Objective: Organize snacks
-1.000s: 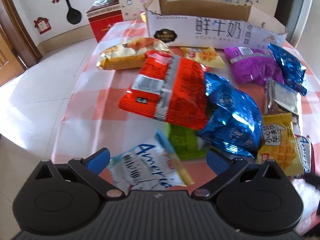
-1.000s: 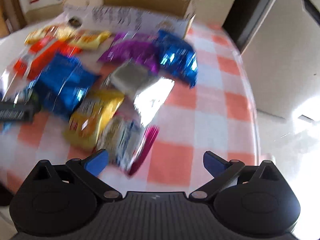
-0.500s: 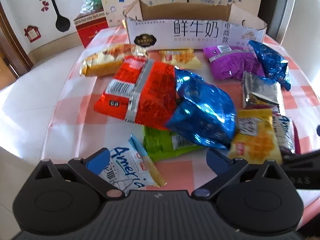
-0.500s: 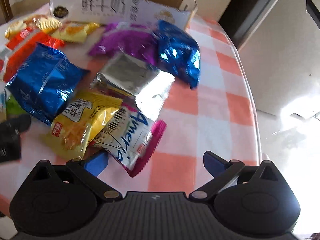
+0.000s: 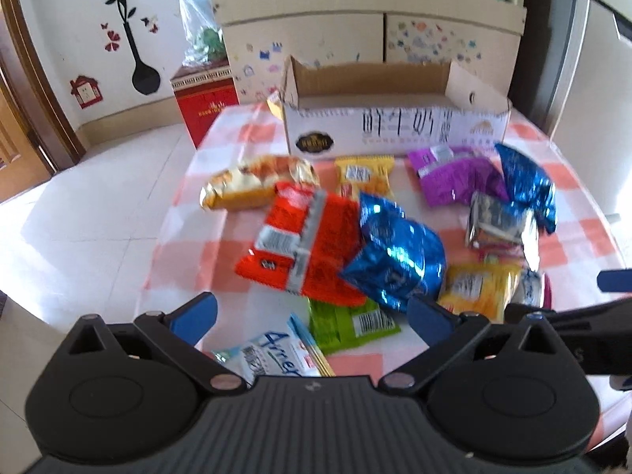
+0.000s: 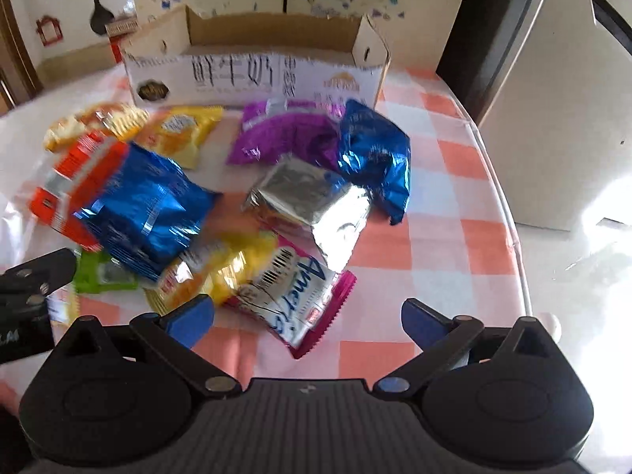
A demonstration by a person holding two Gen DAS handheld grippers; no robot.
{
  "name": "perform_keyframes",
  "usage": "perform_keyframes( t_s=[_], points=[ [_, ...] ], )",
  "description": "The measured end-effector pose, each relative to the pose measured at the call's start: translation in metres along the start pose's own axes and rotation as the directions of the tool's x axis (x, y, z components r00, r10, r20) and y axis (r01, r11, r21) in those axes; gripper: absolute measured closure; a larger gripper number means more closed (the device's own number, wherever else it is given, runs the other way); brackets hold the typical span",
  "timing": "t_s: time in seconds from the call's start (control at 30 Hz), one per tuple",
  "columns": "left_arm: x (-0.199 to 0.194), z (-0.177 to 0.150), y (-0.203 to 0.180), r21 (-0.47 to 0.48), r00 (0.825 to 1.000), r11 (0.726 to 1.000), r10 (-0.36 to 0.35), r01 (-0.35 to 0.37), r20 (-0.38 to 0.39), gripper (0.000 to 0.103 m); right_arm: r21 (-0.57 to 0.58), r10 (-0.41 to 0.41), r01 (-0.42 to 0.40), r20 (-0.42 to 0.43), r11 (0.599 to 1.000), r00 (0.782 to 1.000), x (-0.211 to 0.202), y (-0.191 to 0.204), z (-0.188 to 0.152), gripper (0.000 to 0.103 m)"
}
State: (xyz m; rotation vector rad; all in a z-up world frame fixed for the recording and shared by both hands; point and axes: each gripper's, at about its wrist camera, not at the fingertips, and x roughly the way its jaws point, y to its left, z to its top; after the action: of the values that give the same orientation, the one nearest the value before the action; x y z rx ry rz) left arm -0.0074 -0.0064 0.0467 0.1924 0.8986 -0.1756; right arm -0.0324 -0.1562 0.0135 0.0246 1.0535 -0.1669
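Observation:
Several snack bags lie scattered on a checked tablecloth (image 5: 177,213) in front of an open white cardboard box (image 5: 395,126) (image 6: 256,75). A red bag (image 5: 304,245) overlaps a blue foil bag (image 5: 395,252) (image 6: 146,209). Nearer me lie a green pack (image 5: 347,324) and a white "America" pack (image 5: 272,355). My left gripper (image 5: 316,312) hangs open above these, holding nothing. My right gripper (image 6: 308,320) stands open over a second white "America" pack (image 6: 296,296), beside a yellow bag (image 6: 221,272) and a silver pack (image 6: 312,201).
A purple bag (image 6: 284,134), another blue bag (image 6: 375,158) and two yellow bags (image 5: 252,185) (image 5: 365,175) lie near the box. A red carton (image 5: 205,106) stands on the floor at the far left. The table edge (image 6: 513,245) curves along the right, beside a refrigerator (image 6: 553,98).
Both grippers have pulled back and risen, so the bags look smaller and the box and cabinet behind show more. Both stay open; the bags have not shifted.

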Motion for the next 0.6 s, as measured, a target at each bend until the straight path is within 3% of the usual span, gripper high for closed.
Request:
perform_keyframes(
  t_s=[0.17, 0.4, 0.6],
  points=[
    [-0.014, 0.011, 0.004, 0.043, 1.0, 0.999, 0.005, -0.006, 0.026, 0.001, 0.031, 0.069, -0.07, 0.017, 0.997, 0.997, -0.017, -0.001, 0.005, 0.0],
    [-0.014, 0.027, 0.012, 0.019, 0.998, 0.997, -0.069, 0.069, 0.005, 0.001, 0.039, 0.028, -0.031, 0.075, 0.999, 0.997, -0.024, 0.002, 0.02, 0.0],
    [-0.008, 0.035, 0.009, 0.043, 0.998, 0.997, -0.058, 0.057, 0.016, 0.001, 0.037, -0.012, 0.008, 0.108, 0.999, 0.994, -0.023, 0.0, 0.032, 0.0]
  ],
)
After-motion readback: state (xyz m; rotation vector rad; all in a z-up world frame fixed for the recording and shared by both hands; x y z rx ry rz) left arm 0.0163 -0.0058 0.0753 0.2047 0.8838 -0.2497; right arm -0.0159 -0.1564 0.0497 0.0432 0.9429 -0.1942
